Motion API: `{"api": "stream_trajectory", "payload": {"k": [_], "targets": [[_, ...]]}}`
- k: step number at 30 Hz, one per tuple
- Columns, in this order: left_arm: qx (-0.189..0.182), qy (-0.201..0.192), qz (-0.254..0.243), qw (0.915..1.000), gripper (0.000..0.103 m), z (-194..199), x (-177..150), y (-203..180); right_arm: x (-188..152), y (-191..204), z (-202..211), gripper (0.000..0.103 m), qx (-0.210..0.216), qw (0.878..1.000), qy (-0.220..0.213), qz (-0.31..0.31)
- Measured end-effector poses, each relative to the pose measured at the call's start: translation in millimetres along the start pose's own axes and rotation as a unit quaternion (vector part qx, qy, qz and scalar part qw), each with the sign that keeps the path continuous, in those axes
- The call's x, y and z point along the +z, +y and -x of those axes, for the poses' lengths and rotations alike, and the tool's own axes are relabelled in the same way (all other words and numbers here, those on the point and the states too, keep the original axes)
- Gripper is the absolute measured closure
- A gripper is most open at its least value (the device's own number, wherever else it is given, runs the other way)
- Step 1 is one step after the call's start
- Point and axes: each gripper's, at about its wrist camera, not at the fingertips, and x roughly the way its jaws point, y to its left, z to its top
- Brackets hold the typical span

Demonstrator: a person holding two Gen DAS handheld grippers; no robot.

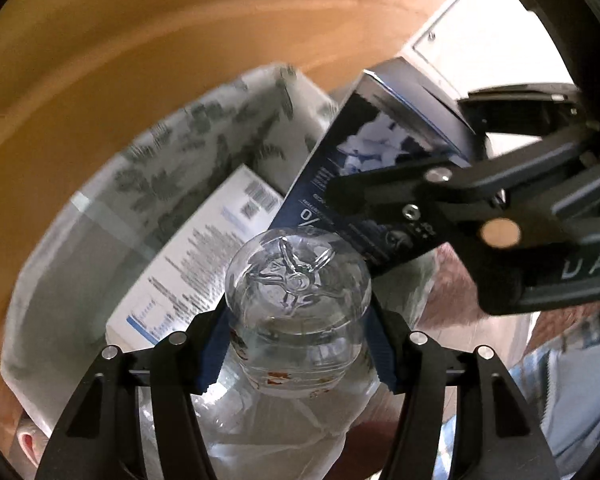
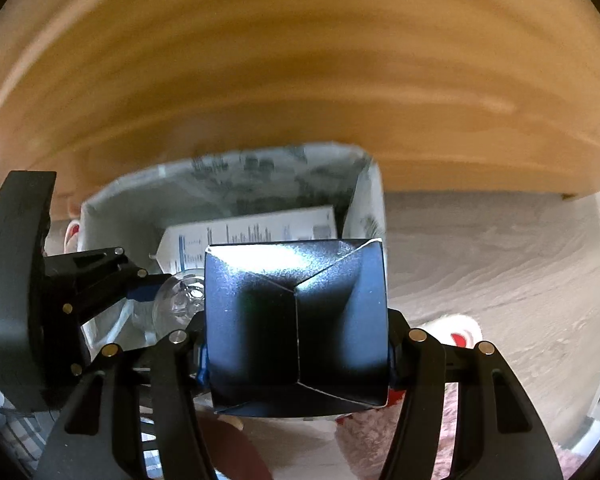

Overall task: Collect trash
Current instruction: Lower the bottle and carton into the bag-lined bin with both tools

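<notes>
Now my left tool (image 1: 298, 344) is clamped on a clear bottle (image 1: 298, 280), its blue pads pressed to both sides, the bottle's base pointing toward the bag (image 1: 80, 264). The bag is white with a grey leaf print and stands open on the floor (image 2: 500, 248), beside a wooden panel (image 2: 300, 80). Inside the bag a white carton (image 1: 188, 256) leans against the wall. My right tool (image 2: 296, 364) grips a dark blue carton (image 2: 296, 320) by its sides, bottom end facing the camera, held just above the bag's near rim and beside the bottle.
</notes>
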Motion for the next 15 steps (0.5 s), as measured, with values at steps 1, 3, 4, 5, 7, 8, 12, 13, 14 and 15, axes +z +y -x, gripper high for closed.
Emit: {"api": "stream_trajectory", "payload": {"k": [1, 3, 4, 5, 7, 8, 12, 13, 14, 15], "targets": [[0.001, -0.002, -0.001, 1.0, 0.045, 1, -1, 0, 2, 1, 2, 0.044, 0.0, 1.0, -0.002, -0.001], [0.006, -0.014, -0.006, 0.9999, 0.045, 6, 5, -2, 1, 2, 8, 0.044, 0.002, 1.0, -0.015, -0.006], [0.006, -0.028, -0.006, 0.9996, 0.045, 9, 10, 0, 2, 3, 13, 0.044, 0.0, 1.0, -0.024, -0.007], [0.005, -0.038, -0.002, 0.9993, 0.045, 12, 8, -1, 0, 2, 19, 0.044, -0.004, 0.999, -0.034, -0.007], [0.002, -0.058, 0.007, 0.9983, 0.045, 22, 4, 0, -2, 4, 28, 0.044, -0.009, 0.999, -0.049, -0.003], [0.001, -0.065, 0.011, 0.9979, 0.045, 24, 3, 1, -3, 5, 30, 0.044, -0.011, 0.999, -0.053, -0.001], [-0.007, -0.072, 0.025, 0.9971, 0.045, 21, -7, 4, -14, 9, 27, 0.045, -0.016, 0.999, -0.048, -0.007], [-0.005, -0.072, 0.025, 0.9971, 0.045, 17, -10, 5, -15, 10, 27, 0.044, -0.017, 0.999, -0.048, -0.008], [-0.002, -0.071, 0.022, 0.9972, 0.045, 13, -12, 4, -16, 11, 27, 0.044, -0.019, 0.999, -0.048, -0.008], [0.0, -0.069, 0.02, 0.9974, 0.045, 11, -14, 3, -15, 13, 26, 0.044, -0.02, 0.999, -0.048, -0.009]]}}
